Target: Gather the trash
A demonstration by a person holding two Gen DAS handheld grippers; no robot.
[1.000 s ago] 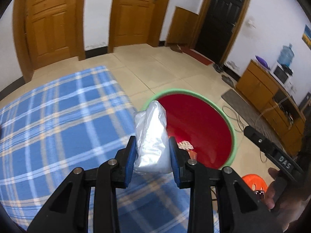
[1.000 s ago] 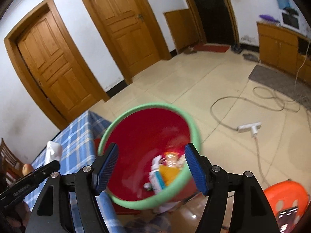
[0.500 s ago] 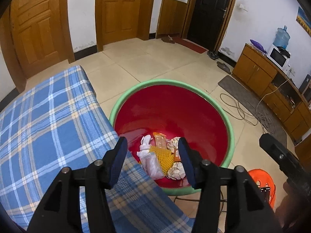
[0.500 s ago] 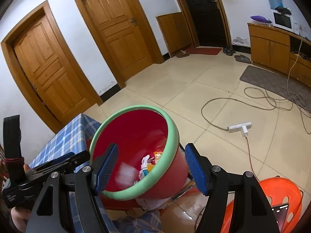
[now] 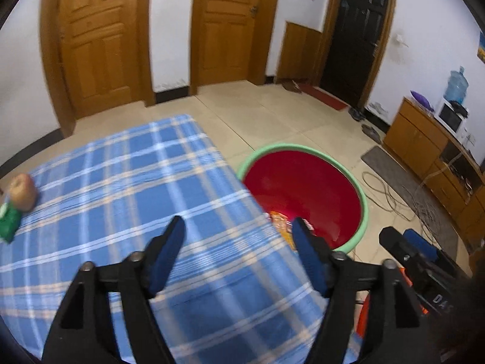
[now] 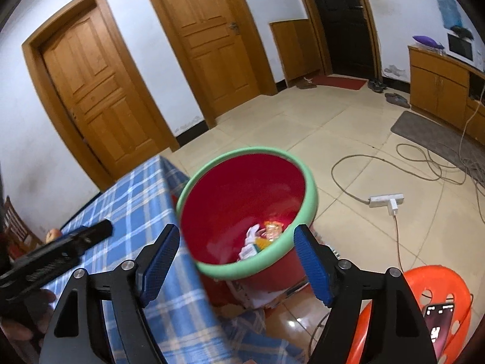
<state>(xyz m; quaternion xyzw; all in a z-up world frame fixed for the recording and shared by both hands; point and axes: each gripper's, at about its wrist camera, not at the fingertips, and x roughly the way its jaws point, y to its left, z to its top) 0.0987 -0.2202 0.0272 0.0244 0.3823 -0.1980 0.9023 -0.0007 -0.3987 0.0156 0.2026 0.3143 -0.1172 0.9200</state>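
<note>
Beside the red bin, just off the table's edge, we hold both grippers. Left gripper: jaws opening, nothing btwn them, over the table near bin. Right gripper: jaws opening, empty, above bin. Trash lies at the bin's bottom.

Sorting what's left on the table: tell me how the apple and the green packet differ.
The apple is round and reddish-tan; the green packet is flat and green. The apple lies farther in on the blue plaid cloth; the packet lies nearer the view's edge, partly cut off. Both rest on the cloth, side by side.
</note>
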